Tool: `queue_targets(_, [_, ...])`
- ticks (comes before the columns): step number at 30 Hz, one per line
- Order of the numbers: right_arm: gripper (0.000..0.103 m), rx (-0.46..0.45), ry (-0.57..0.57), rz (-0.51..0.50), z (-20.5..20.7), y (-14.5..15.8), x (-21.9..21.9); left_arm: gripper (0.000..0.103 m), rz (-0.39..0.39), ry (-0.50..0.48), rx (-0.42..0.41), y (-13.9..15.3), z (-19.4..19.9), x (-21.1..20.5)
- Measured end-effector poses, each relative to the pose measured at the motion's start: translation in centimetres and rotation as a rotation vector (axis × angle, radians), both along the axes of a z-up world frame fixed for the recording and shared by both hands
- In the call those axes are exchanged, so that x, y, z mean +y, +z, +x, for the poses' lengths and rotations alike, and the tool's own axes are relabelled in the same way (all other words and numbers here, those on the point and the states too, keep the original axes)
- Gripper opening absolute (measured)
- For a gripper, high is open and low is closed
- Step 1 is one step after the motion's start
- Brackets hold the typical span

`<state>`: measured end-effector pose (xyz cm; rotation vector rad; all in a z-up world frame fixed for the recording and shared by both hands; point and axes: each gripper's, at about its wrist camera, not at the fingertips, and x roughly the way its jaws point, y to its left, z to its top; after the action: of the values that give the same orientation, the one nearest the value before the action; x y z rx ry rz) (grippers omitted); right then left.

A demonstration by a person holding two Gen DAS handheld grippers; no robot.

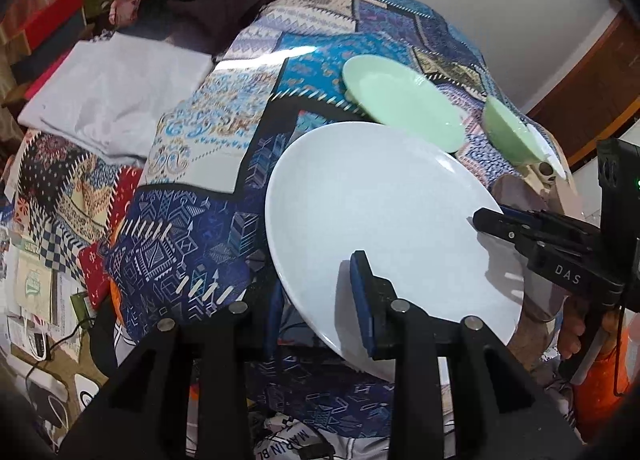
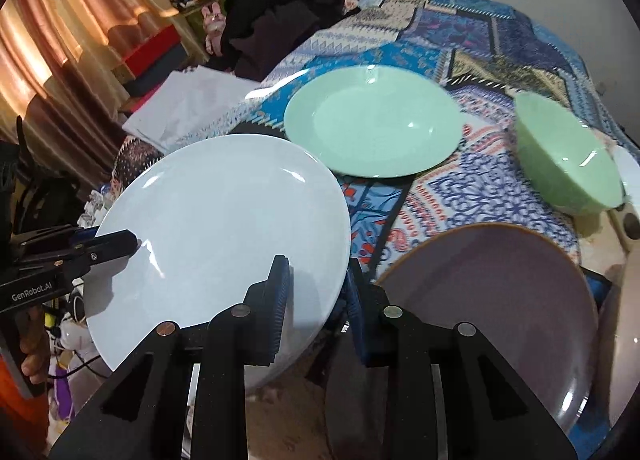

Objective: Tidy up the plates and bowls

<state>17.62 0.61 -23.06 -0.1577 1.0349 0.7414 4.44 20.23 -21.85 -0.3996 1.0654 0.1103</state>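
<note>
Over the left side of the tabletop (image 2: 440,187), we see the white plate (image 2: 220,219) raised clear of the patchwork cloth and tilted, carried between both tools. At its left rim the left gripper (image 1: 318,276) has one pad on the upper face and the other under the rim. The jaws look clamped on the plate, but the lower contact is hidden from us. At the plate's near right rim, the right gripper (image 2: 316,278) has its jaws clenched on the edge, one pad above and one below.

Further right, the green plate (image 2: 372,119) lies flat on the cloth. A greyish-purple plate (image 2: 492,292) sits nearest us, with the green bowl (image 2: 568,163) beyond it.

We judge the white plate stiff, glazed and slick (bright glints run across it), moderately heavy and quick to chip or shatter. The rim is the only sensible place to hold it. Two grips on opposite sides should stop it pivoting, and it wants to be kept near level.

Several things are hard to make out:
- The plate's underside and both lower pads are covered.
- A white piece (image 2: 630,171) behind the bowl is cut off at the frame edge, so we cannot tell whether it is a plate or a bowl.
- The purple plate's near edge is lost behind the tool body.
</note>
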Motion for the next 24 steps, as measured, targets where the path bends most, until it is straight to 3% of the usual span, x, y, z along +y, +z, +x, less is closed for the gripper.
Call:
queue_targets(13, [0.025, -0.066, -0.110, 0.042, -0.6, 2.6, -6.1, 0.032, 0.034, -0.095, -0.086, 3.7, 1.7, -5.1])
queue_targets(24, [0.025, -0.053, -0.222, 0.034, -1.4, 1.8, -11.5, 0.032, 0.012, -0.202, -0.081, 3.6, 4.3, -10.1])
